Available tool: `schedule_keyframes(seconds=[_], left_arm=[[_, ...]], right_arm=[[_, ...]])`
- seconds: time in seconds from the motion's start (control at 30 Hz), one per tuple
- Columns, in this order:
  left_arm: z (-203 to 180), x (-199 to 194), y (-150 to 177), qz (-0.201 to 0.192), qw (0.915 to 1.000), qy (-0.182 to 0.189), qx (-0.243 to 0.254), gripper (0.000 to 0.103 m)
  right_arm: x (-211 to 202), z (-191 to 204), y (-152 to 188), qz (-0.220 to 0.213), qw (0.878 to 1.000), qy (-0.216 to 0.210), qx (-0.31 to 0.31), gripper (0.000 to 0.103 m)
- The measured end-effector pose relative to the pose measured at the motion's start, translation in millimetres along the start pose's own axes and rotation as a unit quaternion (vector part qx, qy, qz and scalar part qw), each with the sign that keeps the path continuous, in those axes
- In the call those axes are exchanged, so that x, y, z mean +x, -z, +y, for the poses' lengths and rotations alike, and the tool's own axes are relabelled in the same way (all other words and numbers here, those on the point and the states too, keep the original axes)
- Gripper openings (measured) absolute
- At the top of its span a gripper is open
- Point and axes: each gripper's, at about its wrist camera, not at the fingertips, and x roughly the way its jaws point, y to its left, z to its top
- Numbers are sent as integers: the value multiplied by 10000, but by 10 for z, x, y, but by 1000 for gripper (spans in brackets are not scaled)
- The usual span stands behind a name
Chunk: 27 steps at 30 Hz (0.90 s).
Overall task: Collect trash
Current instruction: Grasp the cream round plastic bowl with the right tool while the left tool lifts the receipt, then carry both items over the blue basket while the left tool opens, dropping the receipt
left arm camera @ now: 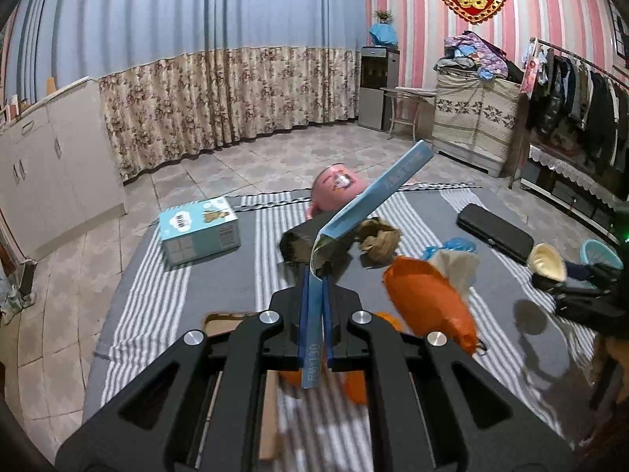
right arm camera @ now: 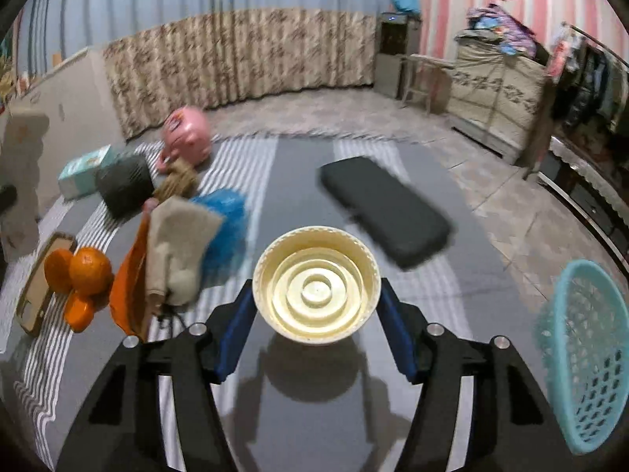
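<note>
A: Entry, collection run. The left gripper [left arm camera: 316,271] was clenched on a flat blue carton [left arm camera: 377,190], held by one end so the rest angled up over the striped mat [left arm camera: 157,271].

B: And the right gripper [right arm camera: 316,306]?

A: It had a cream lid [right arm camera: 316,285] between its blue pads [right arm camera: 232,334], hollow side to the camera. The lid looked lifted, since its shadow lay on the mat below, so it was judged to be gripped (pad contact itself was not clear in the right view).

B: Anything in the bin?

A: The teal basket [right arm camera: 585,358] stood at the right edge of the mat, near the right gripper. What showed of its inside looked empty; part was out of frame.

B: So progress was early.

A: Judged so: two pieces in hand, neither dropped. Left on the mat were a crumpled brown paper [left arm camera: 379,242], a blue plastic scrap [right arm camera: 226,232], an orange bag [left arm camera: 428,301] and a beige tissue [right arm camera: 177,251].

B: The oranges [right arm camera: 78,279], pink bag [right arm camera: 186,133] and black case [right arm camera: 387,210]?

A: Probably not trash; left unsorted.
</note>
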Motion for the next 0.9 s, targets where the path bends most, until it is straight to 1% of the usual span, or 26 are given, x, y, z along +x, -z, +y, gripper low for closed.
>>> schedule_keyframes(seconds=[0.1, 0.13, 0.3, 0.47, 0.53, 0.63, 0.9], left_arm=[[-221, -39, -43, -65, 9999, 112, 103, 5], [-319, -61, -63, -116, 9997, 141, 179, 5], [-768, -142, -140, -258, 9983, 356, 390, 5], [-1313, -172, -187, -289, 9955, 650, 631, 5], [-1518, -180, -197, -281, 9941, 765, 716, 5], [-1881, -202, -210, -277, 9910, 980, 864, 5], [-2732, -120, -149, -150, 9818, 1602, 1010, 5]], right_arm=[[-313, -399, 36, -211, 9994, 204, 183, 61], [-364, -478, 51, -231, 9992, 245, 219, 61], [-759, -1199, 165, -371, 9954, 664, 581, 61], [-1040, -1827, 332, -504, 9891, 980, 977, 61], [-1109, -2062, 373, -570, 9859, 1008, 1208, 61], [-1139, -2295, 428, -605, 9828, 1052, 1395, 61], [-1096, -2678, 512, -599, 9779, 1217, 1590, 61]])
